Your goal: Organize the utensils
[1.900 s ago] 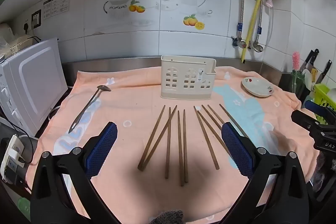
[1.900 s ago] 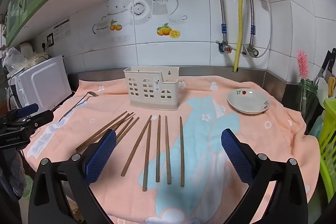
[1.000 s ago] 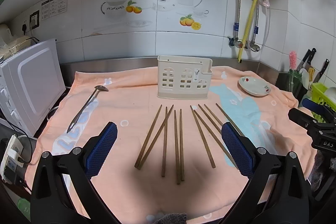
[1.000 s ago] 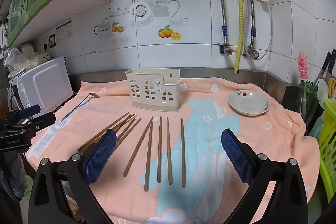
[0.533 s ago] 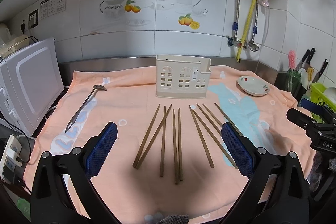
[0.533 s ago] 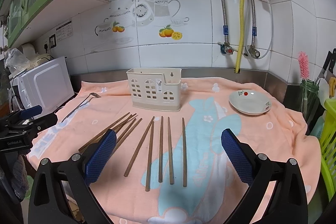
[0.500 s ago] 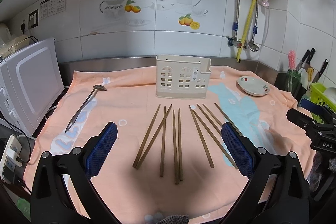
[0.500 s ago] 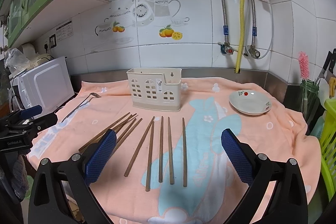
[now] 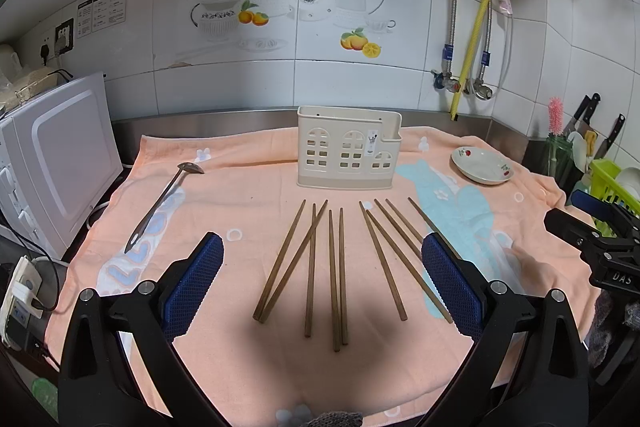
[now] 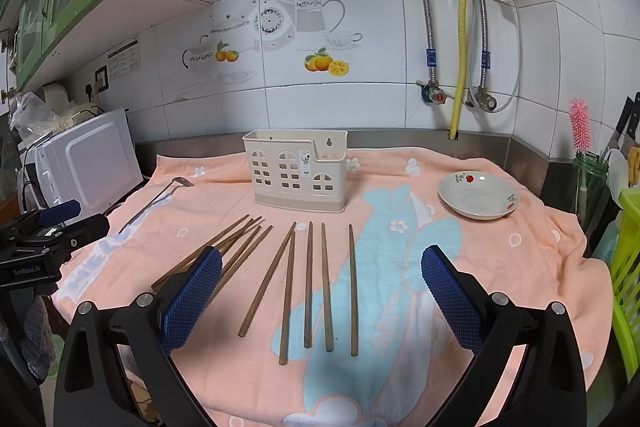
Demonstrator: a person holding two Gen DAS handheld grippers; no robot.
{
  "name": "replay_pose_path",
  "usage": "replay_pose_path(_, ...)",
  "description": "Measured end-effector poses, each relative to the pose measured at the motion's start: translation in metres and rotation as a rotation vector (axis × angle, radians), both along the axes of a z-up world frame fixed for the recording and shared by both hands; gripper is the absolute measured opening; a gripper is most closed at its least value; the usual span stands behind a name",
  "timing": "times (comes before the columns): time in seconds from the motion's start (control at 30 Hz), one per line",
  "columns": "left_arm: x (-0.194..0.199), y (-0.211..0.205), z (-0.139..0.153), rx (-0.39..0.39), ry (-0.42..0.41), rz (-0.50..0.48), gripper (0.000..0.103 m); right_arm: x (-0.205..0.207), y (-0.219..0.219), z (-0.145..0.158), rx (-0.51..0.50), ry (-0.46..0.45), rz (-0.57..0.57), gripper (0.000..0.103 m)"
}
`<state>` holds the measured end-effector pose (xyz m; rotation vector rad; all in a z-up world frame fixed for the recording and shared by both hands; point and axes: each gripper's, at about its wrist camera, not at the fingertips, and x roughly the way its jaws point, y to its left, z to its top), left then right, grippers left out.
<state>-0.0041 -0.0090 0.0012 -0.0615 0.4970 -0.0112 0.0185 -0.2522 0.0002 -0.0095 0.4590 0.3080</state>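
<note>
Several brown wooden chopsticks [image 9: 336, 275] [image 10: 308, 283] lie fanned out on a peach towel [image 9: 248, 211] [image 10: 472, 251]. Behind them stands a cream utensil holder [image 9: 348, 149] [image 10: 298, 171] with window cut-outs, with nothing sticking out of its top. A metal ladle [image 9: 162, 205] [image 10: 158, 197] lies on the towel's left side. My left gripper [image 9: 322, 285] hovers open over the near ends of the chopsticks, holding nothing. My right gripper [image 10: 320, 297] is open too, above the right-hand chopsticks, with nothing between its blue pads.
A small white dish [image 9: 480, 167] [image 10: 478, 195] sits at the towel's right. A white microwave [image 9: 52, 163] [image 10: 86, 159] stands at the left. A green rack [image 10: 628, 267], a jar with a pink brush [image 10: 580, 131] and knives crowd the right edge. Pipes [image 10: 462, 27] run down the tiled wall.
Both grippers have drawn back and risen slightly, so the chopsticks and holder sit a little farther off. Nothing on the towel has moved and both grippers stay open.
</note>
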Motion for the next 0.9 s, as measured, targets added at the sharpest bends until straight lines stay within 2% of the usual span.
replay_pose_path(0.9, 0.0032, 0.0090, -0.0007, -0.014, 0.014, 0.015, 0.098, 0.0036, 0.0013, -0.0025, 0.004, 0.012, 0.002, 0.097)
